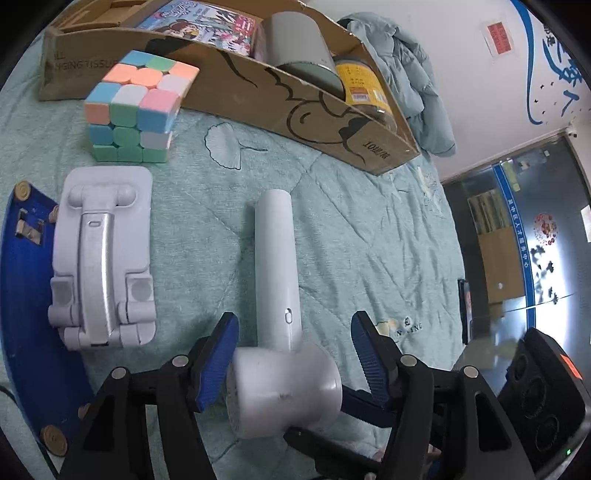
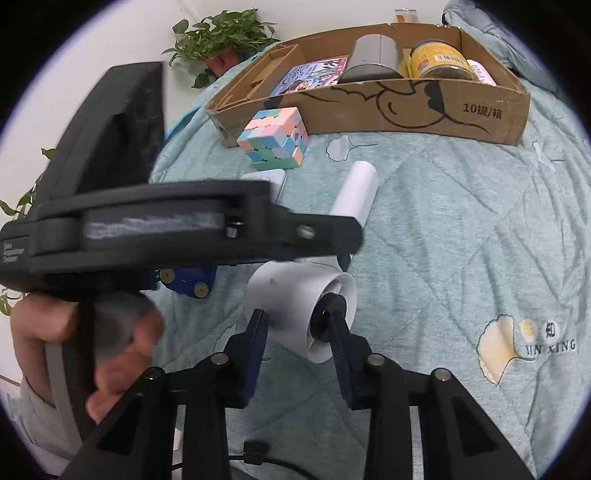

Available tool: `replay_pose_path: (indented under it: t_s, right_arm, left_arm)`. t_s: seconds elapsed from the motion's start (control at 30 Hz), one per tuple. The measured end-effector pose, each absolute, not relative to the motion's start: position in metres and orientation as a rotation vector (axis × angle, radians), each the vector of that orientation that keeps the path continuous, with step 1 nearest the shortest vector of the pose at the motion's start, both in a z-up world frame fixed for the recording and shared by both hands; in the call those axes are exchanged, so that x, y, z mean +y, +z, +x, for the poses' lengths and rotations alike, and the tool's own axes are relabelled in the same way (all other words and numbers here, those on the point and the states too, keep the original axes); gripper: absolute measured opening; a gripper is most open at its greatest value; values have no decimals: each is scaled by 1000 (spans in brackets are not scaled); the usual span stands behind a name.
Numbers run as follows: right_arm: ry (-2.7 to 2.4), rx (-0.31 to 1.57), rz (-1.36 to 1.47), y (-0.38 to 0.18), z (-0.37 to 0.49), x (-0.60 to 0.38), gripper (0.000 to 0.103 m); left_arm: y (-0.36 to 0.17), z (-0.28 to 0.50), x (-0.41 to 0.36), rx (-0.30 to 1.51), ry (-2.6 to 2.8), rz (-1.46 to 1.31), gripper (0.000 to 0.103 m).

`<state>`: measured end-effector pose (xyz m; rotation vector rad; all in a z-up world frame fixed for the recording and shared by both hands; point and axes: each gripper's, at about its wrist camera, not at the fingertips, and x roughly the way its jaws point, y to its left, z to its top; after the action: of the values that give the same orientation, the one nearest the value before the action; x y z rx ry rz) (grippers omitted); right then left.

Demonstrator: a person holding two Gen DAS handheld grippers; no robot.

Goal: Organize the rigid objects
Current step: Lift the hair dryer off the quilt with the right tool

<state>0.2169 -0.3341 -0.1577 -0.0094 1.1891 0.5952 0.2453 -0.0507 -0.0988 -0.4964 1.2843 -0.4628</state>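
Note:
A white hair dryer (image 1: 275, 295) lies on the teal quilt, handle pointing toward the cardboard box (image 1: 258, 96). My left gripper (image 1: 295, 354) is open, its blue pads on either side of the dryer's barrel without clamping it. In the right wrist view my right gripper (image 2: 299, 332) straddles the dryer's nozzle end (image 2: 295, 306); its right finger (image 2: 338, 332) lies across the nozzle mouth and the left finger stands beside the barrel. A pastel puzzle cube (image 1: 136, 107) and a white folding phone stand (image 1: 103, 254) lie to the dryer's left. The left gripper's black body (image 2: 147, 225) crosses the right wrist view.
The box (image 2: 406, 107) holds a picture book (image 1: 199, 26), a grey cylinder (image 1: 299, 48) and a yellow-labelled jar (image 1: 364, 86). A blue plate (image 1: 26, 295) lies under the phone stand. A light blue jacket (image 1: 410, 74) lies behind the box. Potted plants (image 2: 221, 37) stand at the far left.

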Motion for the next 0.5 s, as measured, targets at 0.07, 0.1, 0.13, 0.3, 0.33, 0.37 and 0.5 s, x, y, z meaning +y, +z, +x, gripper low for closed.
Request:
replay_pose_path:
  t_s: [0.07, 0.1, 0.13, 0.3, 0.33, 0.37, 0.5]
  right_arm:
    - [597, 1188, 0, -159, 217, -334, 34]
    - [598, 1197, 0, -161, 217, -334, 36]
    - [597, 1211, -11, -164, 218, -331, 39]
    - [596, 1245, 44, -175, 223, -331, 54]
    - [598, 1239, 61, -176, 224, -332, 57]
    - [602, 1239, 72, -176, 225, -332, 59]
    - [592, 1247, 82, -177, 226, -341, 63]
  left_arm:
    - [-106, 248, -55, 1306, -450, -480, 53]
    - [-107, 250, -58, 1312, -443, -453, 49]
    - [-109, 250, -62, 1319, -437, -415, 46]
    - [-119, 251, -70, 1345, -414, -368, 44]
    - [-120, 252, -67, 1356, -417, -392, 42]
    - [-121, 253, -64, 1377, -428, -425, 42]
    - [-122, 246, -66, 1432, -517, -498, 43]
